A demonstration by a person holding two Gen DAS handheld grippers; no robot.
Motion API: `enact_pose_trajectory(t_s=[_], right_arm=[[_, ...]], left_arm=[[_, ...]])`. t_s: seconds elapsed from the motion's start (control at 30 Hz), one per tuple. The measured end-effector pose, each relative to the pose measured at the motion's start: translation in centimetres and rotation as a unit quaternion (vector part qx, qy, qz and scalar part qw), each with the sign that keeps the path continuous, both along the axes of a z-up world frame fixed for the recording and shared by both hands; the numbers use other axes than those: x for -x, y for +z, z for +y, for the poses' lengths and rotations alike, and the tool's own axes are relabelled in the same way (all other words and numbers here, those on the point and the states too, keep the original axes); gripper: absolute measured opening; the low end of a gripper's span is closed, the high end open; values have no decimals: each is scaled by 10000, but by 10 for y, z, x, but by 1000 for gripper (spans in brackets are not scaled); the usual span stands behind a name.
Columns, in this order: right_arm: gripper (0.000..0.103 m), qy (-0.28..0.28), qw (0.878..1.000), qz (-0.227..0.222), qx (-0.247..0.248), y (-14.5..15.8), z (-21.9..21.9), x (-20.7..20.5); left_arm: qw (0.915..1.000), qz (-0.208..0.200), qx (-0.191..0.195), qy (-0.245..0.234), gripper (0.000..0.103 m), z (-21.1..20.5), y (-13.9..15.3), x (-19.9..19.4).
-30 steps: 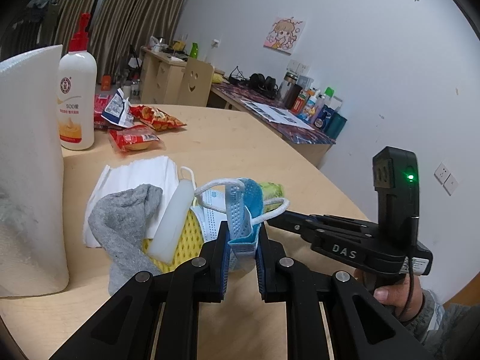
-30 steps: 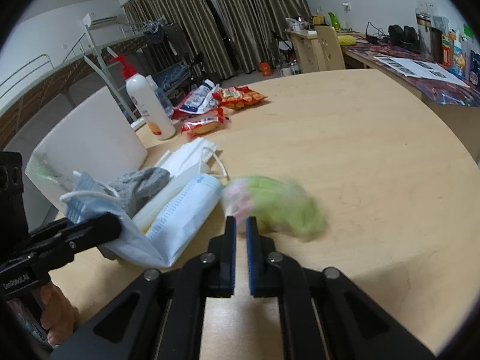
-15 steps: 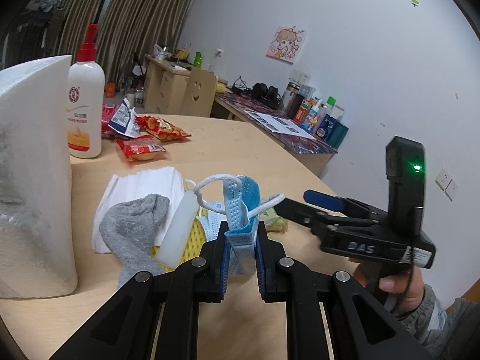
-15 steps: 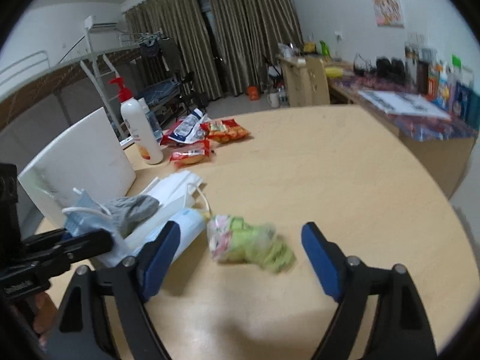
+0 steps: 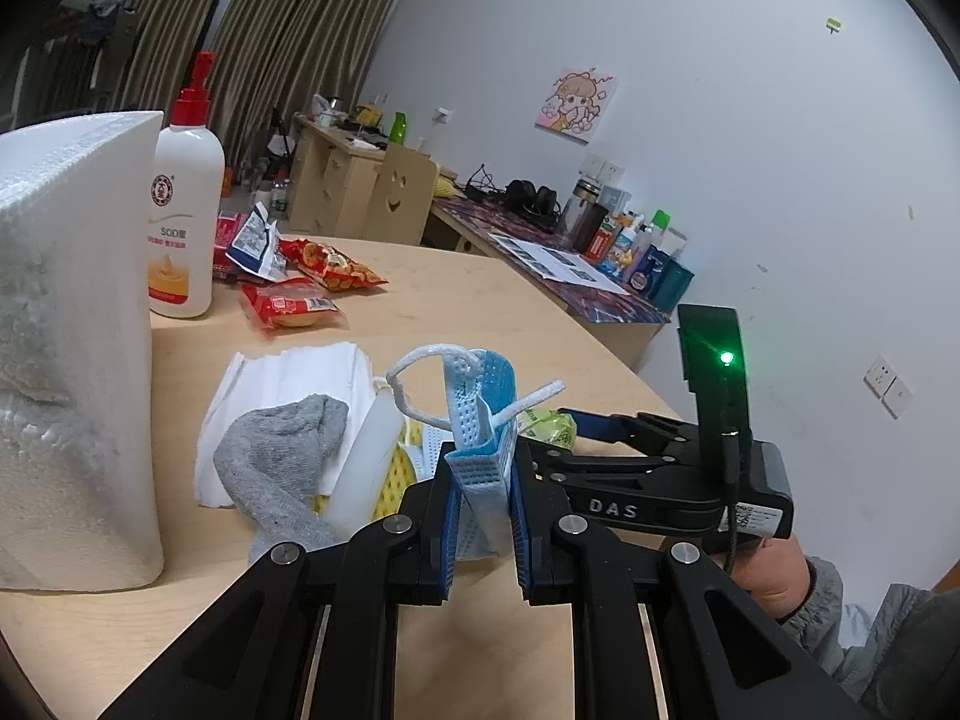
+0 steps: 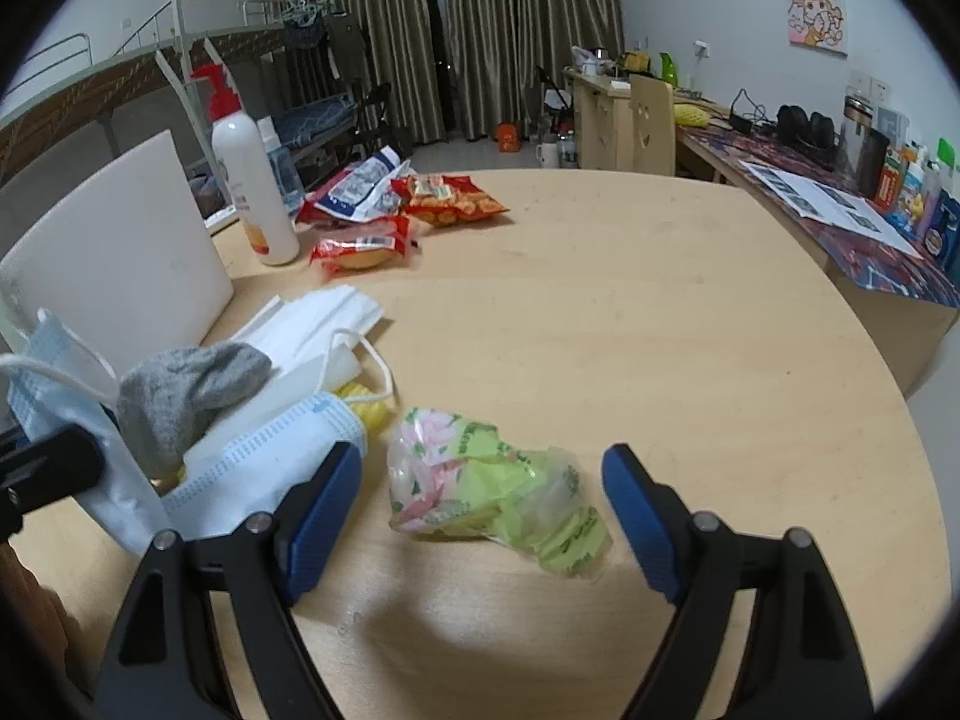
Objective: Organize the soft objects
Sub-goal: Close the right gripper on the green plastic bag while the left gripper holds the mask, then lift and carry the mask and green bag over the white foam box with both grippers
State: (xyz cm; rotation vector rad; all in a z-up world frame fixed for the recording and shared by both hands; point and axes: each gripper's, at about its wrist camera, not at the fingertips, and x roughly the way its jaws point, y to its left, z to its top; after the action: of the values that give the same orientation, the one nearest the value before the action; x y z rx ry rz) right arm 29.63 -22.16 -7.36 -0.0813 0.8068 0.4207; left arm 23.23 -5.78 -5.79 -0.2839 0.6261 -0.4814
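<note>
My left gripper clamps a folded blue mask; only the right view shows my right gripper closing, untouched, around the crumpled green bag.

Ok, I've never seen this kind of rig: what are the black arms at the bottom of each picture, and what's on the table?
No robot: a person holds a two-finger gripper in each hand, with a camera looking along its fingers. One picture comes from each. The left gripper is shut on a folded blue face mask. The right gripper has nothing gripped; its jaws are closing either side of a green plastic packet lying on the wooden table. Beside it lie a grey sock, white masks, snack packets and a lotion bottle.
</note>
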Motion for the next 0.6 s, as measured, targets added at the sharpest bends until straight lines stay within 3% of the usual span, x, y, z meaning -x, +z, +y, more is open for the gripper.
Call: enact_pose_trajectory(t_s=[0.1, 0.27, 0.37, 0.43, 0.6], right_arm=[[65, 2, 9999, 112, 12, -3, 1, -2], [63, 70, 9994, 346, 43, -11, 1, -1], [53, 87, 9994, 332, -33, -9, 0, 4], [33, 136, 9989, 414, -192, -9, -2, 6], [32, 117, 9979, 414, -492, -3, -9, 18]], left_arm=[[10000, -5, -15, 24, 16, 1, 0, 1], [10000, 45, 81, 30, 16, 3, -1, -1], [10000, 22, 86, 24, 16, 3, 0, 0], [9999, 18, 100, 10, 16, 3, 0, -1], [9999, -121, 51, 29, 16, 0, 6, 3]])
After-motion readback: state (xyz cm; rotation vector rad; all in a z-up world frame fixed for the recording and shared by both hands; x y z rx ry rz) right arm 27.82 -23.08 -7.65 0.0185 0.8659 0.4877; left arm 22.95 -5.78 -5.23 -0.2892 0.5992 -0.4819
